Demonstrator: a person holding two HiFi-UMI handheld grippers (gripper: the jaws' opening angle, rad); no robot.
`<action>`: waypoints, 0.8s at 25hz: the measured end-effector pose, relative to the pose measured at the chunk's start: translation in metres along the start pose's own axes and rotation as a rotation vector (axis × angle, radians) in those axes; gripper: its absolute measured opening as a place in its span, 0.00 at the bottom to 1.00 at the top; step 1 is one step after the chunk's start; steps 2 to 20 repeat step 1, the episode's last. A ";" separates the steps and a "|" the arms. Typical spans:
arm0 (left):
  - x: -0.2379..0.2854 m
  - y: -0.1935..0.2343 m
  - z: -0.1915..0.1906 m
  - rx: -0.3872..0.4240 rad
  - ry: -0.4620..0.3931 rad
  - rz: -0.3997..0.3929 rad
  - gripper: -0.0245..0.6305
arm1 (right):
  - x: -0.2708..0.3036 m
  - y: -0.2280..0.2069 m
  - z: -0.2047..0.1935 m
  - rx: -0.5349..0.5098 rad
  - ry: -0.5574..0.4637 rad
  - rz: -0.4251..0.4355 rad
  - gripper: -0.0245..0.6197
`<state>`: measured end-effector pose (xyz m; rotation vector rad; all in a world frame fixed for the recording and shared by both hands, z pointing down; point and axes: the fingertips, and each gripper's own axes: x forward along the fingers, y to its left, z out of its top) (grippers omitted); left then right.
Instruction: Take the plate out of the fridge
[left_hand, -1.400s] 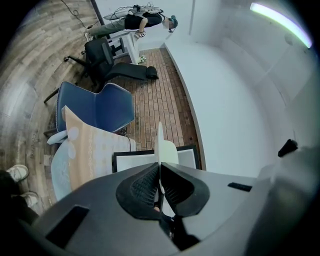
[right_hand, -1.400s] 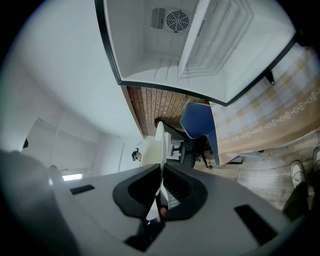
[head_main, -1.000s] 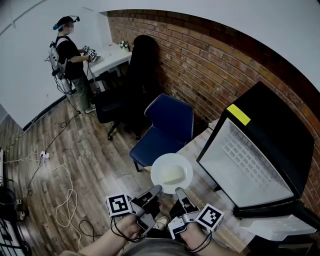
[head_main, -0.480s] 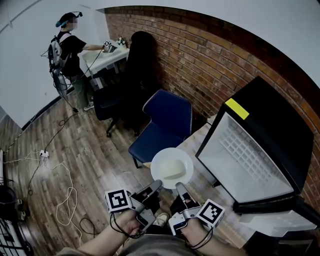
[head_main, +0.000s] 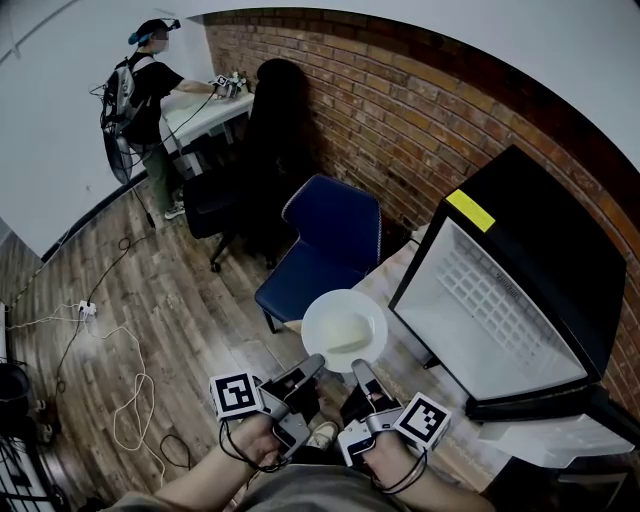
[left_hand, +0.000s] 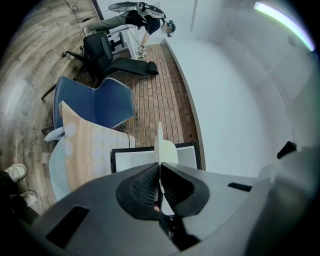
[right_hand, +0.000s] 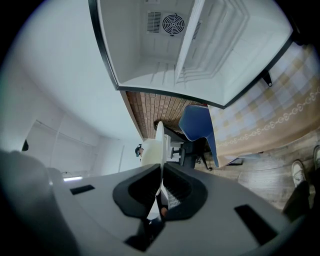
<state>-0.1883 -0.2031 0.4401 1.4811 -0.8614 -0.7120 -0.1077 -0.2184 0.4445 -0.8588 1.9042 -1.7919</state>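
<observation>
A white plate with a pale slab of food on it hangs in the air in front of the open mini fridge. Both grippers grip its near rim. My left gripper is shut on the rim at the lower left, my right gripper on the rim at the lower right. In the left gripper view the plate shows edge-on between the closed jaws, and likewise the plate in the right gripper view. The fridge door stands open; its white interior shows a fan grille.
A blue chair stands just beyond the plate, a black office chair farther back by the brick wall. A person works at a white desk far left. Cables lie on the wood floor. The fridge sits on a cloth-covered table.
The plate and both grippers hold nearly still, drifting slightly up in the view. The person in the background has moved closer to the desk.
</observation>
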 end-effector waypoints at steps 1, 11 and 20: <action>0.001 0.000 0.000 0.002 0.002 0.000 0.07 | 0.000 -0.001 0.001 -0.003 -0.001 -0.001 0.09; 0.001 0.000 0.000 0.002 0.002 0.000 0.07 | 0.000 -0.001 0.001 -0.003 -0.001 -0.001 0.09; 0.001 0.000 0.000 0.002 0.002 0.000 0.07 | 0.000 -0.001 0.001 -0.003 -0.001 -0.001 0.09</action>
